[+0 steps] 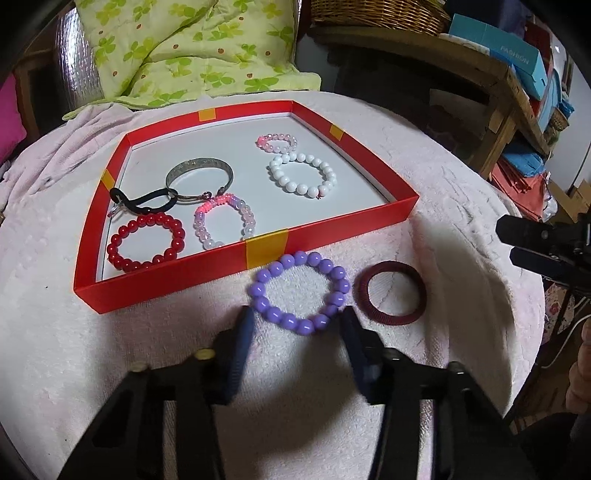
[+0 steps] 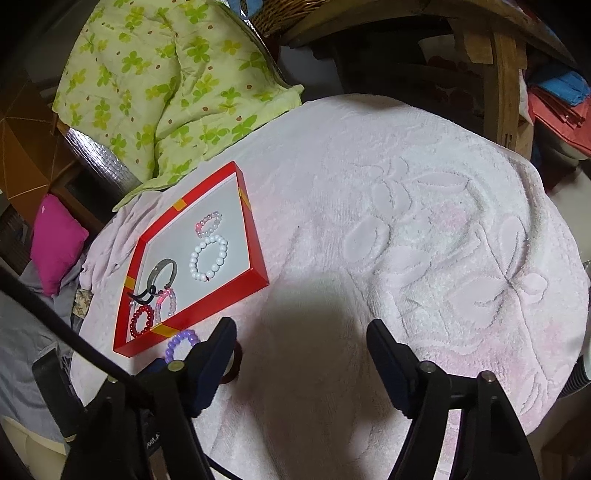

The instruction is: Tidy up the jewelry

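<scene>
Six bracelets lie in red tray (image 1: pixel 236 273); two outside at five o'clock: purple bracelet (image 1: pixel 299 291) between released left tool (image 1: pixel 297 321), maroon ring (image 1: pixel 390 292). Right tool (image 2: pixel 301 338) released.

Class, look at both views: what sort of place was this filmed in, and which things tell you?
Probably a lived-in home room, not a workshop: a pink towel covers the work surface, a clover-print quilt lies behind it, and a wooden shelf holds boxes and a wicker basket.
</scene>
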Demonstrator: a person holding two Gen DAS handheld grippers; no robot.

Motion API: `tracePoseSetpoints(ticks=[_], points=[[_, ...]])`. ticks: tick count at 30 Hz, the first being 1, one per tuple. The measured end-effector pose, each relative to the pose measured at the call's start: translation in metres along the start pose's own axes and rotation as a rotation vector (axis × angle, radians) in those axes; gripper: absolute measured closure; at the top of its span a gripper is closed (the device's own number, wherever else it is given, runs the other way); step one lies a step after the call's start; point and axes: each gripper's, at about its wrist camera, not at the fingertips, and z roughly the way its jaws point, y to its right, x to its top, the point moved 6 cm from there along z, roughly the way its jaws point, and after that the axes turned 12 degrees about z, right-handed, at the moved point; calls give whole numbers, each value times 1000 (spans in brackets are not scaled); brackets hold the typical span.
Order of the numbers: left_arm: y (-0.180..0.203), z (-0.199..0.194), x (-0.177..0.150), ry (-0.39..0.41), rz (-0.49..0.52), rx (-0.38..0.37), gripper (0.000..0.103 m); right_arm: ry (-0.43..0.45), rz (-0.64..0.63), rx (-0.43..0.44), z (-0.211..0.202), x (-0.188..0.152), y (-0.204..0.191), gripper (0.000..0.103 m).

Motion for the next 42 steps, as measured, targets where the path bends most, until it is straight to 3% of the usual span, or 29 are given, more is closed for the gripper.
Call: tracePoseSetpoints(ticks=[2,3,6,9,22,26,34,37,40,42], points=[[-2,-1,-1,2,-6,-11,69,0,-5,-3,0,-1,-1,31],[-3,-1,-1,0,-8,-16,77,0,-7,-2,1,-1,-2,32],[-5,-3,-4,-4,-10,-35,81,-6,-17,1,2,-3,-6,33],[-8,-7,-9,-9,-3,-44,93,-13,-38,11,4,-7,-14,34],[-37,-42,-46,-41,9,-63,93,-71,-186,43,23,-36,-61,49],[-45,-47,-57,-55,13,-65,93,-101,-235,12,38,-45,-68,58],[-58,-53,-64,-63,-16,-80,93,-119,-315,-95,64,-54,-73,58],[-61,-53,-66,-70,-21,-89,90,-101,-355,-125,65,-55,-73,67],[-66,-57,-67,-63,-40,-91,61,-60,-410,-186,64,-56,-72,88],[-70,-61,-65,-44,-49,-78,55,-47,-418,-195,61,-54,-70,93]])
